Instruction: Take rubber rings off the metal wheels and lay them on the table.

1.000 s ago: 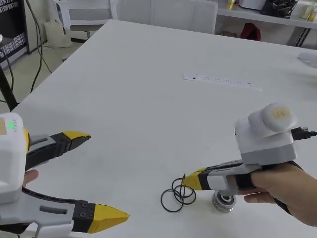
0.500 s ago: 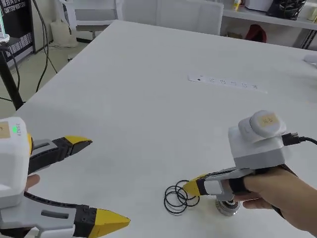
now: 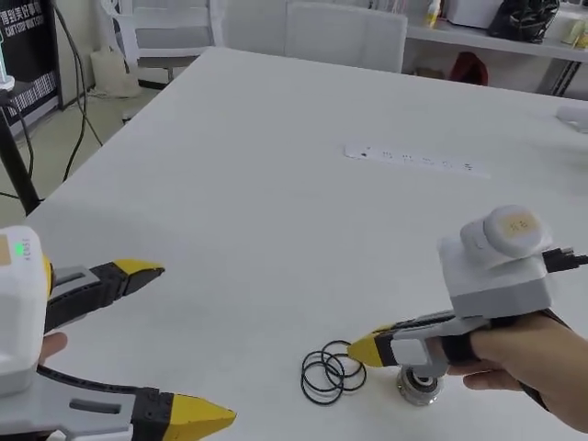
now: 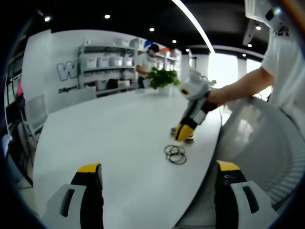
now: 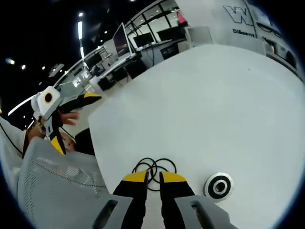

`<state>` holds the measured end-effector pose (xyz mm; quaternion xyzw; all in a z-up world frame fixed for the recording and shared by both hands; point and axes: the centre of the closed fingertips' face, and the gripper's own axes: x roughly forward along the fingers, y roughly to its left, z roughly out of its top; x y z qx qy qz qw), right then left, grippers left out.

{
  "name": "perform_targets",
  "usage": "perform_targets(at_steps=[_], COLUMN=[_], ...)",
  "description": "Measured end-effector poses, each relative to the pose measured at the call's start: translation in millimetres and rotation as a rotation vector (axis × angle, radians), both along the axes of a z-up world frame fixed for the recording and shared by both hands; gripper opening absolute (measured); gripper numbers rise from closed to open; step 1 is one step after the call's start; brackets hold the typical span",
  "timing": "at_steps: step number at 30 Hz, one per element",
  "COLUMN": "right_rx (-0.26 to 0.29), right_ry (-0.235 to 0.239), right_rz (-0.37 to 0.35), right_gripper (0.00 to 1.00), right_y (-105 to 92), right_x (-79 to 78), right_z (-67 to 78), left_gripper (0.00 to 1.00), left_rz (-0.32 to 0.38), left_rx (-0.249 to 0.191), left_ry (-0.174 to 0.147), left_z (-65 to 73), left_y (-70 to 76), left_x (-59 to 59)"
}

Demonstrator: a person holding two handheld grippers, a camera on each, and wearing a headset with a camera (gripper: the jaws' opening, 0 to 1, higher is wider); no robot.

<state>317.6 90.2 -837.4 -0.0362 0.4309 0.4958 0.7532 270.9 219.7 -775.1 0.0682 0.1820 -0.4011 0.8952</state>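
Nearest to me, on the left, the left gripper (image 3: pixel 173 344) hangs over the near edge of the counter (image 3: pixel 276 184) with its jaws spread wide and nothing between them. A little further in and to the right lies a small heap of thin black rubber rings (image 3: pixel 326 372), several loops overlapping loosely and flat on the white top. So part of the job looks done: those rings are off and laid down.

Just right of the heap stands one metal wheel (image 3: pixel 418 384), small, silvery and round, flat on its face. From the right gripper view it shows a dark band around its hub, and I cannot tell whether that is a ring not yet pulled or just the wheel itself. If it is rubber, that would be what is left.

The right gripper (image 3: pixel 360 349) sits low over the wheel, its yellow tips at the edge of the heap, jaws drawn almost together with nothing I can make out between them.

Far across the counter lies a white power strip (image 3: pixel 413 156).
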Motion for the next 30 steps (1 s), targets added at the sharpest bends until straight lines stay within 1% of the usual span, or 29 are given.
perform_targets(at_steps=[3,9,13,14,16,18,19,20,23,25,30], right_rx=[0.016,0.059,0.086,0.096,0.097,0.086,0.088,0.09,0.095,0.081,0.072], right_ry=[-0.016,-0.052,-0.074,-0.085,-0.113,-0.2,-0.225,-0.213,-0.226,-0.264,-0.319], right_rz=[0.027,0.05,0.047,0.052,0.067,0.085,0.09,0.088,0.071,0.062,0.049], right_gripper=[0.11,0.18,0.23,0.25,0.3,0.32,0.33,0.35,0.42,0.46,0.54], right_y=[-3.0,-13.5,-21.6,-24.5,-29.4,-36.7,-39.9,-43.0,-53.4,-62.9,-84.3], right_x=[-6.3,-16.1,-21.3,-23.3,-25.0,-22.5,-24.1,-28.5,-31.1,-30.7,-33.3], right_z=[8.5,28.9,40.5,45.4,51.2,60.4,65.2,67.0,73.0,76.0,86.9], left_gripper=[0.99,0.99,0.99,0.99,0.99,0.99,0.99,0.99,1.0,1.0,1.0], left_rz=[-0.001,-0.001,0.004,0.005,0.01,0.015,0.017,0.018,0.025,0.034,0.05], left_rx=[0.004,0.008,0.01,0.01,0.008,0.013,0.023,0.029,0.031,0.031,0.035], left_ry=[-0.002,-0.009,-0.011,-0.011,-0.014,-0.017,-0.014,-0.013,-0.021,-0.022,-0.026], left_z=[1.9,5.9,7.8,8.3,10.9,11.4,11.0,11.0,14.4,16.6,20.2], left_y=[-0.5,-2.4,-2.5,-2.7,-2.7,-1.5,-0.6,-0.1,1.3,2.3,3.2], left_x=[0.1,-0.2,-1.8,-2.3,-3.6,-3.5,-3.8,-3.9,-3.4,-2.9,-2.3])
